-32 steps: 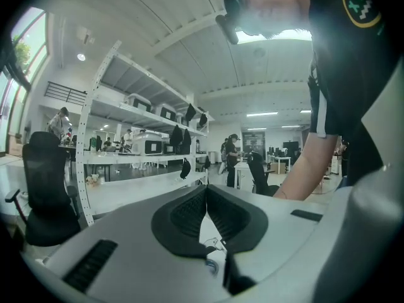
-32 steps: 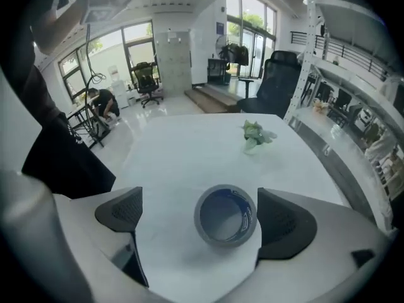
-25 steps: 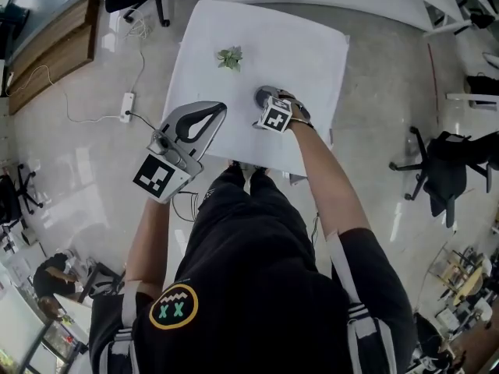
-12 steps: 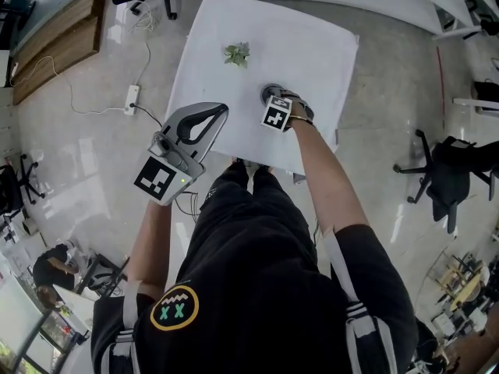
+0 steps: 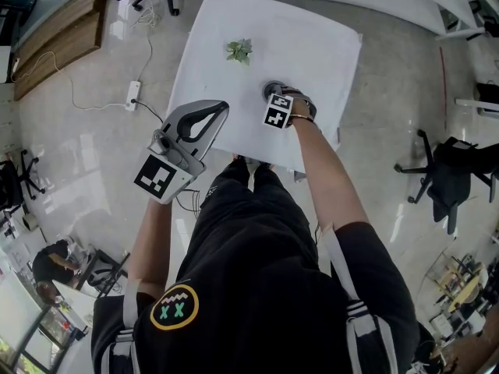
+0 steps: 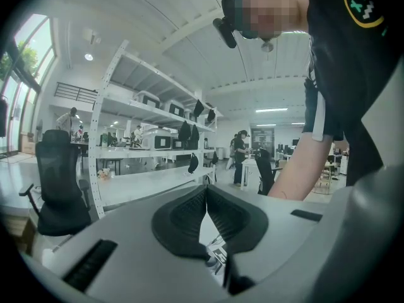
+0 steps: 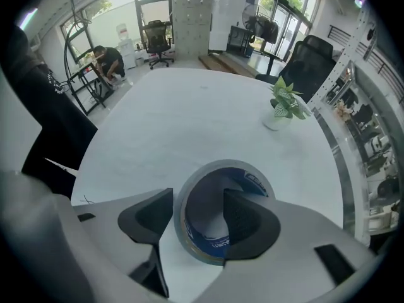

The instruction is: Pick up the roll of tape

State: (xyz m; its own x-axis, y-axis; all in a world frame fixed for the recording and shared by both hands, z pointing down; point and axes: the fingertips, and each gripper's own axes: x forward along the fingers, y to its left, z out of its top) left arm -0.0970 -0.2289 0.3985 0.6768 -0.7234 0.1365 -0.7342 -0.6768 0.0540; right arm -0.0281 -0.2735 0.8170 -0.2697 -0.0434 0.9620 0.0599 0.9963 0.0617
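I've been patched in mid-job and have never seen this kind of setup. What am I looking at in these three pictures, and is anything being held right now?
There is no robot here: a person holds a two-jaw gripper in each hand. The head view looks steeply down from the person's head. The other two views come from cameras on the grippers, each looking along its own jaws. On the white table are a roll of tape and a small potted plant. The right gripper points down over the roll, with one jaw outside its wall and one inside the hole. Its jaws have just been closing, but the inner pad isn't against the wall yet, so nothing is held. The left gripper is shut and empty, away from the roll.
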